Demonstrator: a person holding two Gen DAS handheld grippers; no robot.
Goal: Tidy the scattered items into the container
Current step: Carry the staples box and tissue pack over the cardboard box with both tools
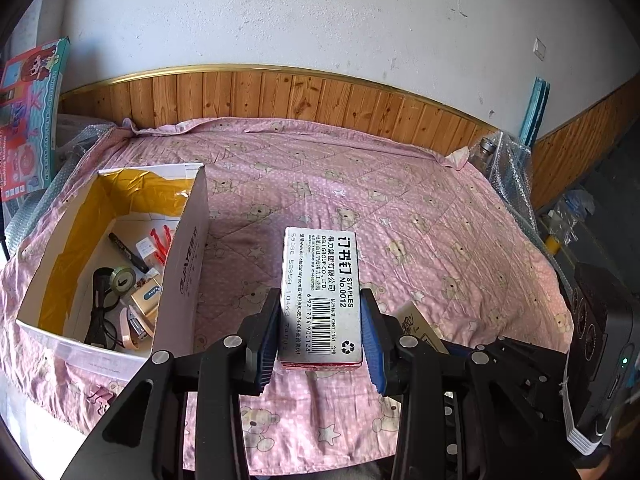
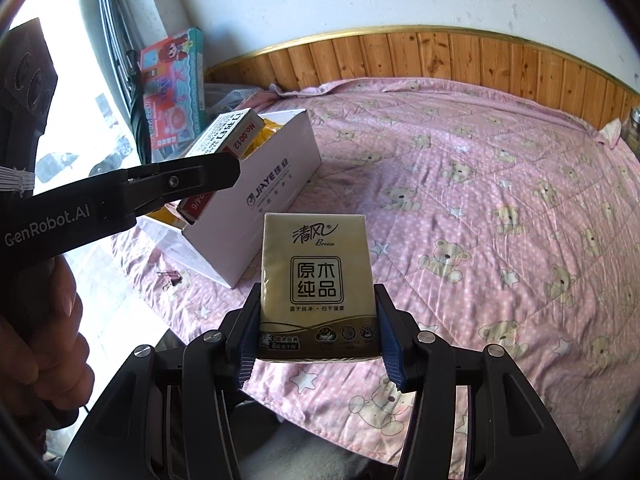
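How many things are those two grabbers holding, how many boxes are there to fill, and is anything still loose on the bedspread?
Held staples box: 1
Held tissue pack: 1
Open container box: 1
Loose binder clip: 1
Total: 4

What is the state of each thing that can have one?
Left gripper: shut on staple box, held up.
Right gripper: shut on tissue pack.
Container: open, partly filled.
Binder clip: lying on the quilt, outside the container.
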